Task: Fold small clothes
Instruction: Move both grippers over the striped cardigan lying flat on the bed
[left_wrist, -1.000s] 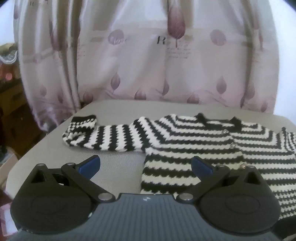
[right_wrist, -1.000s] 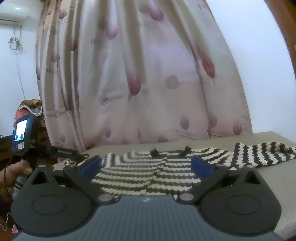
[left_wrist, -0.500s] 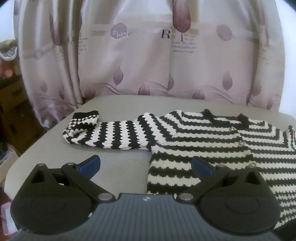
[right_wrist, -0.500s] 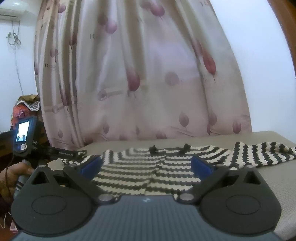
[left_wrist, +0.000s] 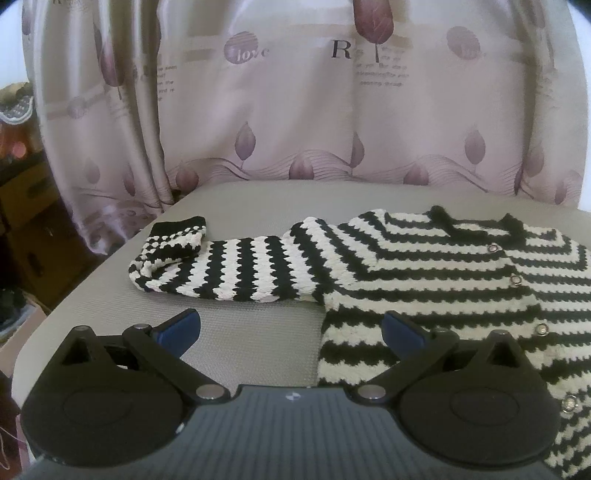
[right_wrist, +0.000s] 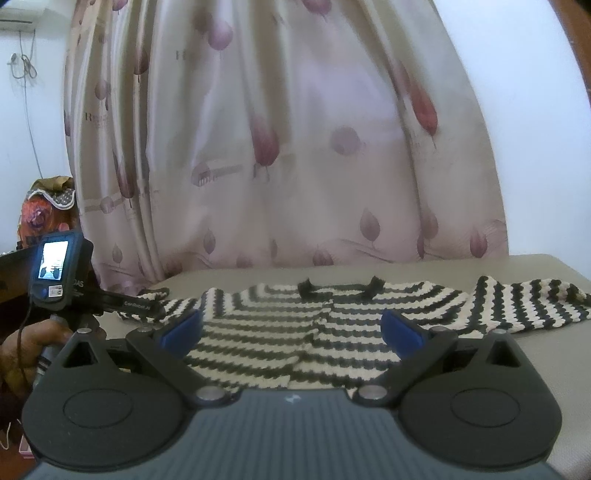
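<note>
A small black-and-white striped knit cardigan (left_wrist: 424, 273) lies spread flat on the grey table (left_wrist: 236, 195), sleeves out to both sides, snap buttons down its front. Its left sleeve (left_wrist: 221, 266) ends in a turned-back cuff (left_wrist: 173, 240). My left gripper (left_wrist: 291, 330) is open and empty, low over the table by the cardigan's lower left corner. In the right wrist view the cardigan (right_wrist: 314, 321) lies ahead, its right sleeve (right_wrist: 524, 302) stretched right. My right gripper (right_wrist: 291, 330) is open and empty above the cardigan's hem. The left gripper's body (right_wrist: 59, 273) shows at far left, in a hand.
A pale curtain (left_wrist: 314, 110) with purple leaf prints hangs right behind the table. Dark furniture (left_wrist: 26, 229) stands past the table's left edge. A white wall (right_wrist: 535, 147) is at the right. The table's right edge (right_wrist: 554, 262) lies just beyond the right sleeve.
The left gripper has shifted left and tilted up, so the cardigan sits further right and lower in its view. The right gripper has crept slightly towards the cardigan. Both stay open.
</note>
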